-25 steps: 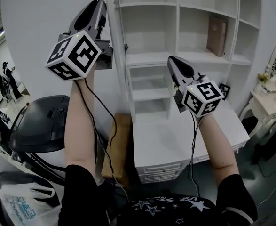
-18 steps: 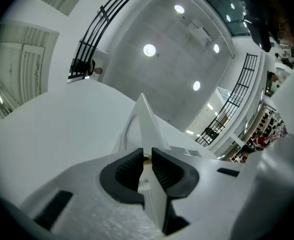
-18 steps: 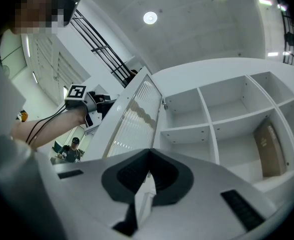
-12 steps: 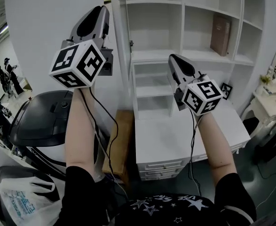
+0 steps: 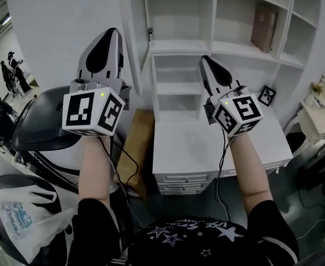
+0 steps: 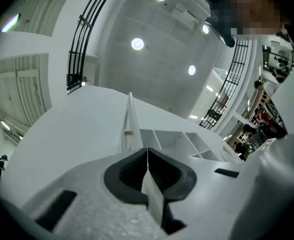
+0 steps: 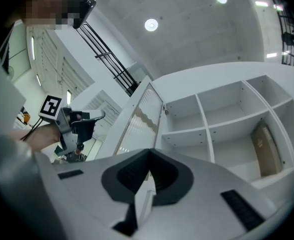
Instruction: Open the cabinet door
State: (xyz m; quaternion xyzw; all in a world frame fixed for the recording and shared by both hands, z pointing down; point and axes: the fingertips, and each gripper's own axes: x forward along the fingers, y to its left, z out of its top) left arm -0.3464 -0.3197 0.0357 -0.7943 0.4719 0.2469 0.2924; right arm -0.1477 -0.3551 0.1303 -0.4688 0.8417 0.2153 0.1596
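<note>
The white cabinet door [image 5: 133,43] stands swung out to the left, with the open shelves [image 5: 179,43] bare behind it. My left gripper [image 5: 111,33] points upward just left of the door's edge and is apart from it. Its jaws are closing fully together with nothing between them. In the left gripper view the gripper [image 6: 147,152] aims at the door's thin edge [image 6: 130,115]. My right gripper [image 5: 205,60] is raised in front of the lower shelves, shut and empty. In the right gripper view the gripper [image 7: 149,151] points at the door's inner face [image 7: 139,121].
A brown book [image 5: 263,26] leans in an upper right shelf. A white desk top [image 5: 206,143] with drawers [image 5: 187,183] lies below the shelves, with a marker tag [image 5: 267,96] at its back. A grey domed machine [image 5: 40,129], a plastic bag [image 5: 18,220] and a wooden board [image 5: 132,148] sit left.
My left gripper has dropped from beside the door's upper edge to lower down, and its cube has rolled. The right gripper sank slightly. The door stays open.
</note>
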